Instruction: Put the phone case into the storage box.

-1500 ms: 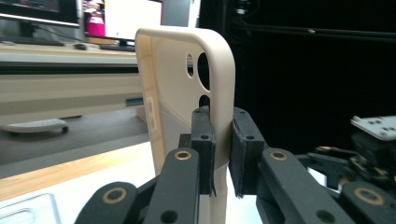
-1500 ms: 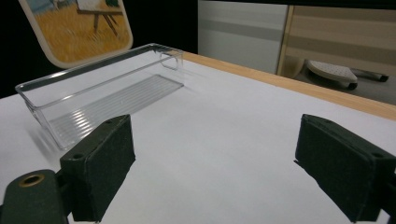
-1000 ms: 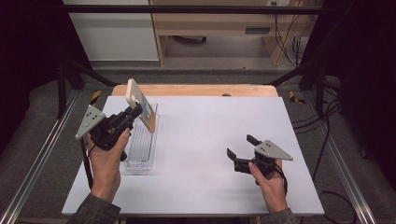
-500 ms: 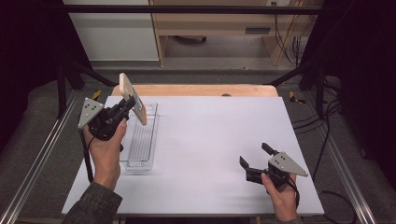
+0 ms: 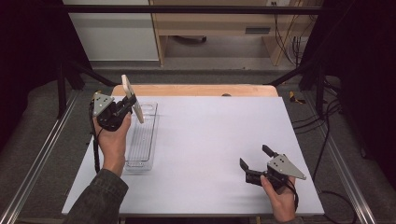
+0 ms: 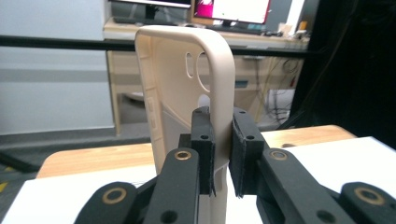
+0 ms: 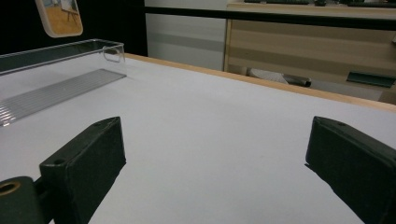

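Observation:
A beige phone case (image 5: 132, 99) is held upright above the far end of a clear plastic tray (image 5: 142, 140) at the table's left. My left gripper (image 5: 130, 103) is shut on the case's lower edge. In the left gripper view both pads pinch one side wall of the case (image 6: 187, 70), whose camera cut-outs face up, and the left gripper (image 6: 223, 140) points toward the back of the room. My right gripper (image 5: 254, 157) rests low at the near right of the table, open and with nothing in it. In the right gripper view its jaws (image 7: 215, 154) stand wide apart over bare white tabletop.
The white table sheet (image 5: 210, 140) lies over a wooden top whose far edge (image 5: 196, 90) shows. From the right gripper view the tray (image 7: 60, 65) stands at far left with the case (image 7: 58, 16) above it. Metal rails flank the table; cables hang at the right.
The left hand has carried the case a little left and toward the tray's far end. The right hand has drawn back to the near right of the table, jaws still wide.

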Demonstrator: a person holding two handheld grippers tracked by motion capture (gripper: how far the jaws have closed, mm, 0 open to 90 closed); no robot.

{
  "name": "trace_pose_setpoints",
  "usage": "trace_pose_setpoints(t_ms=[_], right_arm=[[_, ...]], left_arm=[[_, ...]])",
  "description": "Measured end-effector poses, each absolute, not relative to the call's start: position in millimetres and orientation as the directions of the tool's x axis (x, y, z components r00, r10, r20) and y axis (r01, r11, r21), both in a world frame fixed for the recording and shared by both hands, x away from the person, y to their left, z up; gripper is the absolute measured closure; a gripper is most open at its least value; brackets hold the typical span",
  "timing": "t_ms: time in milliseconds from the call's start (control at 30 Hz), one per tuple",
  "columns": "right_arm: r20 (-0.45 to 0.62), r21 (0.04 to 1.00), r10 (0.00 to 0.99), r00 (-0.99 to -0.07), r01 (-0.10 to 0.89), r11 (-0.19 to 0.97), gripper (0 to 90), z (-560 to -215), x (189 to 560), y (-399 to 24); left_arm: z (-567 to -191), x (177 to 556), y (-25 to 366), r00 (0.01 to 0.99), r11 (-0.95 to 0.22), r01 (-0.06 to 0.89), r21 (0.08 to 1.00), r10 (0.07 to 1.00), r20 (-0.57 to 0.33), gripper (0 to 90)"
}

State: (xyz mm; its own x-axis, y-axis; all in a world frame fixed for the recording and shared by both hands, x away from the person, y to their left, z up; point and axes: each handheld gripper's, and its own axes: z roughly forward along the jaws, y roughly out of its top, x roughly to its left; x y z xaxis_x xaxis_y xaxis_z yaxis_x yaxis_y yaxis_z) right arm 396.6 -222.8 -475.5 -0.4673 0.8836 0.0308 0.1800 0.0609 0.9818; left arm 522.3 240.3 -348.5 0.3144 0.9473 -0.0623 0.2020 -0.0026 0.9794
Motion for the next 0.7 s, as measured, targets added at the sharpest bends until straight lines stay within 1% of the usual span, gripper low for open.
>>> trace_pose_setpoints(t_ms=[333, 700], right_arm=[[0.028, 0.981, 0.885, -0.464, 0.181, 0.064, 4.4, -476.8, 396.9, -225.7], [0.037, 0.981, 0.888, -0.459, 0.186, 0.056, 4.1, -477.3, 397.6, -228.7]], left_arm=[[-365.6, 549.3, 240.1, 0.262, -0.018, 0.264, 0.964, 0.964, -0.054, 80.6], [-381.6, 563.8, 238.6, 0.235, -0.019, 0.299, 0.954, 0.97, -0.054, 80.6]])
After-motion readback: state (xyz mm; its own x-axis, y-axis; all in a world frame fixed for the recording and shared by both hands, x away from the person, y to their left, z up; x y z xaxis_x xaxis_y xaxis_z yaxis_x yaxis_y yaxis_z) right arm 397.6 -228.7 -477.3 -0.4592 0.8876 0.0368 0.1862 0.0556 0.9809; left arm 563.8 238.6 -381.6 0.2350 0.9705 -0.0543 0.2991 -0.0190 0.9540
